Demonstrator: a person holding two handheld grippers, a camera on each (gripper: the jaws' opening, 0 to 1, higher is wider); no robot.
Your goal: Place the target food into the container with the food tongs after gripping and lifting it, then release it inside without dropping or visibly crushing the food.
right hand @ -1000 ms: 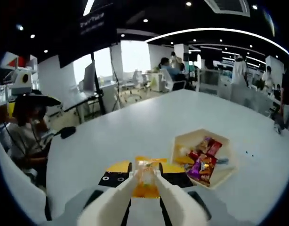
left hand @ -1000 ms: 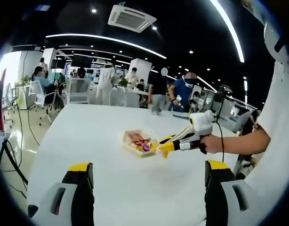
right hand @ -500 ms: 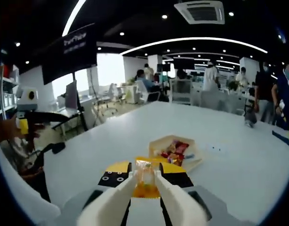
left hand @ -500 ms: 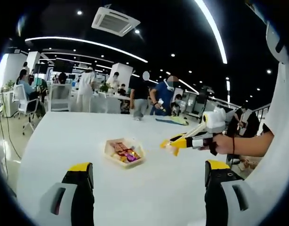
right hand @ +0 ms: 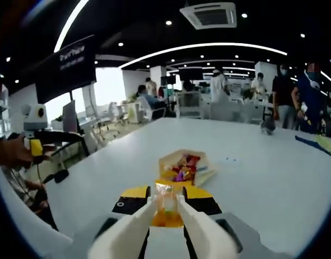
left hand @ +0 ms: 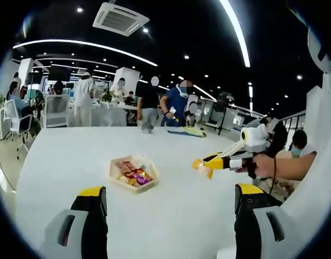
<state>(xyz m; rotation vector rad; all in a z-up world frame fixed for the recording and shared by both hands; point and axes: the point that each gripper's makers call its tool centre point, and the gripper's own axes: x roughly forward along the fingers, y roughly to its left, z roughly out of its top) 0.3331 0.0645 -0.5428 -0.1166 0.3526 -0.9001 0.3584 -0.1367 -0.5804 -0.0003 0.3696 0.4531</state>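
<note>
A shallow pale tray [left hand: 116, 171] of wrapped sweets lies on the white table [left hand: 171, 145]. My left gripper [left hand: 171, 192] stands open near the table's front, its jaws wide apart with nothing between them. To the right of the tray, my right gripper [left hand: 201, 163] hovers above the table, held by a hand [left hand: 262, 165]. In the right gripper view, my right gripper [right hand: 165, 198] is shut on a wrapped orange sweet [right hand: 165, 192], upright between the pads. The tray [right hand: 166, 162] sits ahead of it, apart from the jaws.
Several people [left hand: 179, 105] stand and sit around desks and chairs [left hand: 56, 105] beyond the table's far edge. A blue and yellow item [right hand: 316, 141] lies at the far right of the table. A hand [right hand: 9, 152] shows at the left edge.
My right gripper, still shut on the sweet, has drawn back from the tray's edge and risen; the tray now looks farther off. Both cameras have shifted. The left jaws stay wide apart.
</note>
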